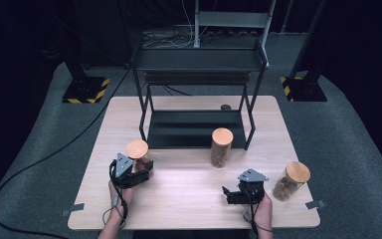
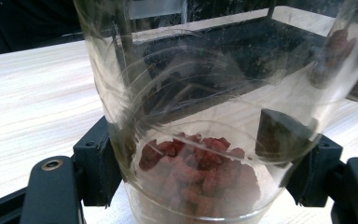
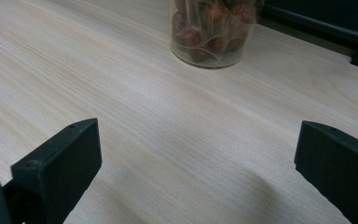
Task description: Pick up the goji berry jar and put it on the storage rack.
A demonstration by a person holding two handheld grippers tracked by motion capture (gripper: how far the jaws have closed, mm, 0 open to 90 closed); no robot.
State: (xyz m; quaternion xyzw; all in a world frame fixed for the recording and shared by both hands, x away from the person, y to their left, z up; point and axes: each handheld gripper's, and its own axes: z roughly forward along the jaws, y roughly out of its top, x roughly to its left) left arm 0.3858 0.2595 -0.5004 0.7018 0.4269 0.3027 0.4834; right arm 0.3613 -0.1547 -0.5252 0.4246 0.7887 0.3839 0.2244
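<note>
Near the wooden table's (image 1: pixel 189 199) front edge, the left gripper (image 1: pixel 140 172) is clamping the clear glass jar with a wooden lid (image 1: pixel 138 155), probably to lift it. The right gripper (image 1: pixel 235 195) is waiting with jaws apart; farther back, the black metal two-tier shelf (image 1: pixel 199 64) is standing at the rear edge, likely its destination.

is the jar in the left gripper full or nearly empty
Nearly empty: the jar, clamped by the left gripper, holds reddish-brown pieces only at its bottom, with clear glass above.

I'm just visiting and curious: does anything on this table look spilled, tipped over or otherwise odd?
Nothing stands out. All three cork-lidded glass jars stand upright with lids on: the left jar gripped by the left gripper, the middle jar before the black shelf rack, the right jar near the table's edge. No spills show.
</note>
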